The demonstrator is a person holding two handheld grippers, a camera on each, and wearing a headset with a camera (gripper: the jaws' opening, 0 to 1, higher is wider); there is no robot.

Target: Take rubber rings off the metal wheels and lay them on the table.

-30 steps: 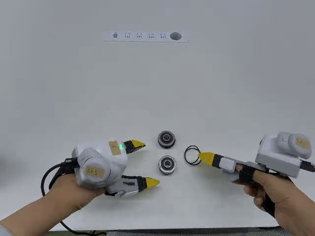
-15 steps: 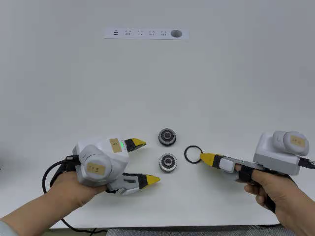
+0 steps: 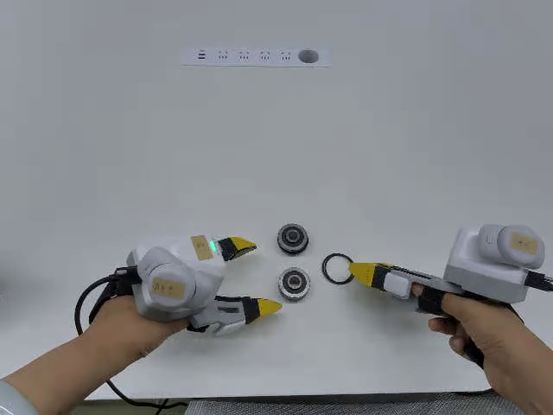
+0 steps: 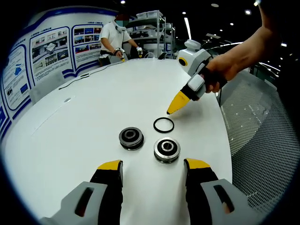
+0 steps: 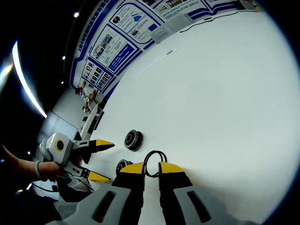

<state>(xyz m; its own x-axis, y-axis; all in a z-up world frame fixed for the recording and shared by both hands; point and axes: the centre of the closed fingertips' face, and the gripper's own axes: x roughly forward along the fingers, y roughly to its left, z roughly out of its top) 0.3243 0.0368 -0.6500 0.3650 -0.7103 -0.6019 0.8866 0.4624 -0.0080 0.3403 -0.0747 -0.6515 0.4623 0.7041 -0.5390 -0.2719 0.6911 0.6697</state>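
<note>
Two metal wheels, one rubber ring, all flat, axes upright.
My left gripper gapes empty; right gripper closed, tip touching ring.

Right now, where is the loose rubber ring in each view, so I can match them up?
Head view: the rubber ring lies right of centre, at the tip of the right gripper.
Left gripper view: the ring sits near centre, just above the middle.
Right gripper view: the ring is at bottom centre, at that gripper's own jaws.
Shared landmark: the far metal wheel, left of the ring in all three.
</note>
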